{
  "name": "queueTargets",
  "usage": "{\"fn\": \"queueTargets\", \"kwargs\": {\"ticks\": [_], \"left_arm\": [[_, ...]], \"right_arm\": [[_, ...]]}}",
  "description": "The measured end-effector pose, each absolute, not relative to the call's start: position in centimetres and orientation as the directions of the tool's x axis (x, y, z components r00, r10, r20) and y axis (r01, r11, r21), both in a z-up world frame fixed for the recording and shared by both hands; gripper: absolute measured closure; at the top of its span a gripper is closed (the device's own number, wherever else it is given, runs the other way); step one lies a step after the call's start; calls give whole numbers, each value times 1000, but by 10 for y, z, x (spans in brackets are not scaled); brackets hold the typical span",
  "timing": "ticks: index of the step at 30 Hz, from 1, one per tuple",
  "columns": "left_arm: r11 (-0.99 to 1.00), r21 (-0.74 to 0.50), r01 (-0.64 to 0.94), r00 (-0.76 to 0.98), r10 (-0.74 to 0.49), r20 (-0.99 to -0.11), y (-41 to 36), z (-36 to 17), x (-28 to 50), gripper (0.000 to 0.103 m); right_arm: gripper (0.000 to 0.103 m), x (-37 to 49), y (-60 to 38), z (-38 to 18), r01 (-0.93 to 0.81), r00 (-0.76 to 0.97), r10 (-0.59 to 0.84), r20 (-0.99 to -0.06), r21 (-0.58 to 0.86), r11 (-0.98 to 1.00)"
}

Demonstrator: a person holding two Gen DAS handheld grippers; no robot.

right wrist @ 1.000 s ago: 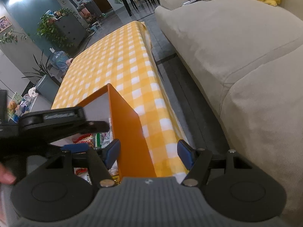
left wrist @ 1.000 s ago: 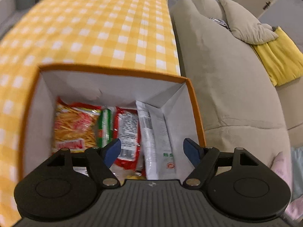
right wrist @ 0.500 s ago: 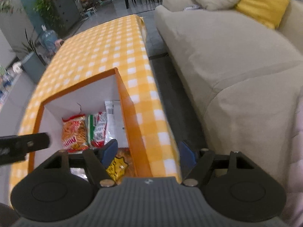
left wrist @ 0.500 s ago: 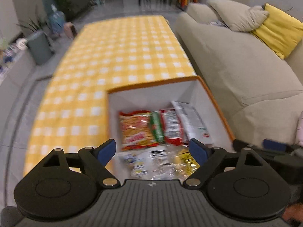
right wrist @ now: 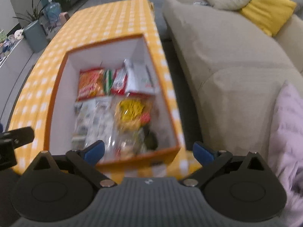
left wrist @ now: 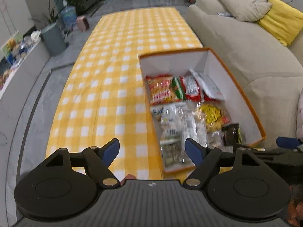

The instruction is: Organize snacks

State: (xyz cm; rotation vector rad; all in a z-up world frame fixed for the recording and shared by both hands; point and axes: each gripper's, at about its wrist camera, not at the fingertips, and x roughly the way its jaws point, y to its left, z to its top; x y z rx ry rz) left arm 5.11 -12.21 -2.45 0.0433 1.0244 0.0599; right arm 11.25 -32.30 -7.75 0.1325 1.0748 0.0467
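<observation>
An orange box with white inner walls (left wrist: pixel 236 94) (right wrist: pixel 62 94) stands on the yellow-checked table, filled with snack packs. An orange-red noodle pack (left wrist: pixel 161 89) (right wrist: pixel 90 85), a white packet (left wrist: pixel 210 87) and a yellow bag (left wrist: pixel 210 113) (right wrist: pixel 132 111) lie in it among clear wrappers. My left gripper (left wrist: pixel 152 149) hovers above the box's near left corner. Its jaws are closing a little and hold nothing. My right gripper (right wrist: pixel 149 151) hangs above the box's near wall. Its jaws are opening wide and touch nothing.
A beige sofa (left wrist: pixel 246 43) runs along the table's right side, with a yellow cushion (left wrist: pixel 282 22) and a pink cloth (right wrist: pixel 287 132) on it. Left of the table stand a grey bin (left wrist: pixel 53 37) and plants. The checked cloth (left wrist: pixel 113 75) beyond and left of the box is bare.
Both grippers have pulled back and up from the box, so the whole box now shows. The right gripper's jaws have spread much wider.
</observation>
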Motion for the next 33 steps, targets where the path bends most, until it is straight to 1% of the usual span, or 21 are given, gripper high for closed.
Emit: {"fn": "queueTargets", "kwargs": {"ticks": [3, 5, 9, 11, 14, 18, 22, 27, 33], "left_arm": [[1000, 11, -17, 488, 18, -873, -121, -24, 46, 13], [999, -10, -31, 471, 6, -882, -122, -20, 43, 13], [1000, 0, -19, 480, 9, -877, -126, -6, 35, 13], [1000, -15, -4, 477, -12, -879, -127, 4, 33, 13], [998, -54, -12, 456, -43, -889, -123, 19, 34, 13], [999, -41, -20, 452, -27, -892, -127, 35, 36, 12], [998, -55, -26, 400, -40, -915, -128, 40, 47, 12], [995, -95, -41, 398, -71, -915, -126, 39, 59, 12], [994, -89, -69, 380, -57, -923, -118, 36, 76, 12]], "right_arm": [[6, 100, -314, -78, 19, 450, 115, -885, 139, 990], [6, 94, -308, -78, 8, 409, 149, -900, 167, 986], [6, 82, -306, -68, 49, 379, 173, -909, 207, 977], [6, 77, -308, -54, 53, 378, 201, -904, 238, 970], [5, 73, -306, -33, 53, 399, 179, -899, 217, 975], [3, 77, -306, -10, 45, 363, 182, -914, 212, 976], [3, 81, -301, 15, 17, 363, 126, -923, 142, 990], [3, 94, -298, 24, -10, 353, 127, -927, 132, 991], [3, 116, -291, 25, -33, 343, 108, -933, 103, 994]]}}
